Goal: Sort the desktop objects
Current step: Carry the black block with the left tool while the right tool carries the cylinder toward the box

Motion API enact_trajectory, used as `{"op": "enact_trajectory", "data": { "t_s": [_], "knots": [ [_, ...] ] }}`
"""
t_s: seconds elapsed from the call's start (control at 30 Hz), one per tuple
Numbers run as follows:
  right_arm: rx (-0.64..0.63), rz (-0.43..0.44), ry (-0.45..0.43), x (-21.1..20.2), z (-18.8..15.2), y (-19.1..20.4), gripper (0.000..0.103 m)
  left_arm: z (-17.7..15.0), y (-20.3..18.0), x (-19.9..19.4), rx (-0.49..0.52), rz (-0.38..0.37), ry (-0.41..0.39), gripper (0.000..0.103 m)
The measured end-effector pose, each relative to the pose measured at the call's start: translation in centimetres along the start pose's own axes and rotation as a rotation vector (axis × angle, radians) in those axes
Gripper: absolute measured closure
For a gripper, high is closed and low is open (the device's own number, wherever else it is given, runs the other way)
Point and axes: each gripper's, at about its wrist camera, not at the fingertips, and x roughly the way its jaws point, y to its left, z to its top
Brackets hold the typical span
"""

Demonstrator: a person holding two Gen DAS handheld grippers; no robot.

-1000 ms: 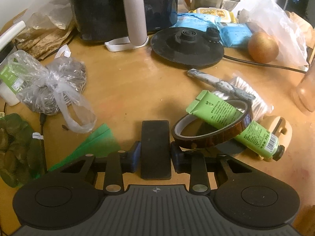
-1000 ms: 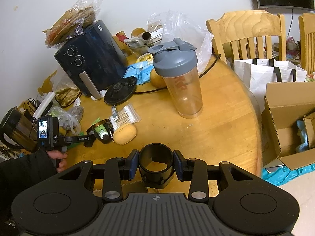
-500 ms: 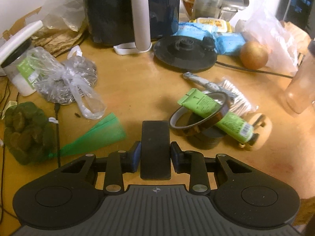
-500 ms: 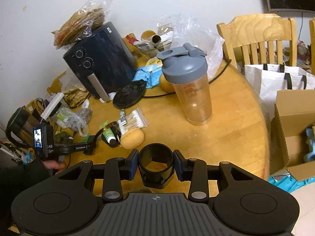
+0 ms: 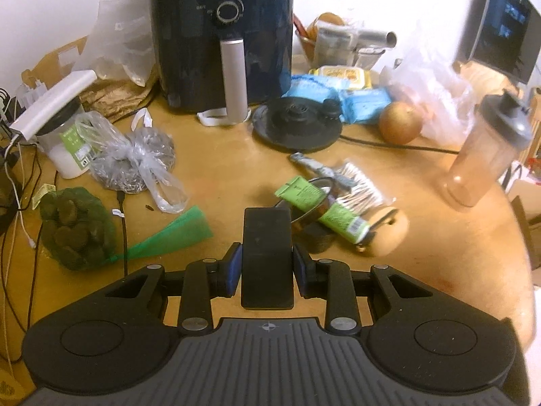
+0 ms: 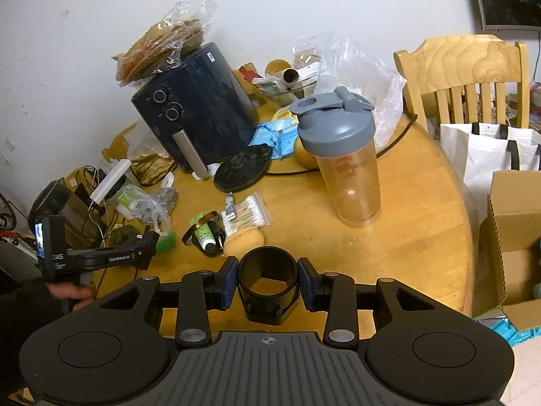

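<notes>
My left gripper (image 5: 267,264) is shut on a flat black slab (image 5: 267,237) and hovers above the wooden table (image 5: 219,176), short of a small pile. That pile is a green tube (image 5: 321,208) lying through a brown tape ring (image 5: 304,203), with a bag of cotton swabs (image 5: 358,186) and a tan round piece (image 5: 389,231) beside it. My right gripper (image 6: 268,282) is shut on a short black ring-shaped tube (image 6: 267,270) over the table's near edge. In the right wrist view the left gripper (image 6: 148,247) is at the left, held by a hand (image 6: 67,292).
A dark air fryer (image 5: 223,34), a black kettle base (image 5: 297,123), an onion (image 5: 400,123) and plastic bags crowd the back. A shaker bottle (image 6: 345,162) stands mid-table. A green net bag (image 5: 74,230) lies left. Chair (image 6: 463,74) and cardboard box (image 6: 514,237) stand right.
My left gripper has risen and drawn back from the tube and tape ring, still shut on the black slab. The right gripper's view has swung slightly; its grip is unchanged.
</notes>
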Motion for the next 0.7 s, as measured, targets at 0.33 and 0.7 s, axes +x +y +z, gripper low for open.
{"op": "enact_trajectory", "data": {
  "t_s": [0.33,0.7],
  "knots": [
    [-0.08,0.026,0.0,-0.4,0.3,1.0,0.062,-0.5,-1.6,-4.6,-0.021,-0.025,-0.029,0.072],
    [-0.208,0.074,0.003,-0.3,0.9,3.2,0.062,-2.6,-3.6,-8.5,-0.055,-0.072,-0.023,0.071]
  ]
}}
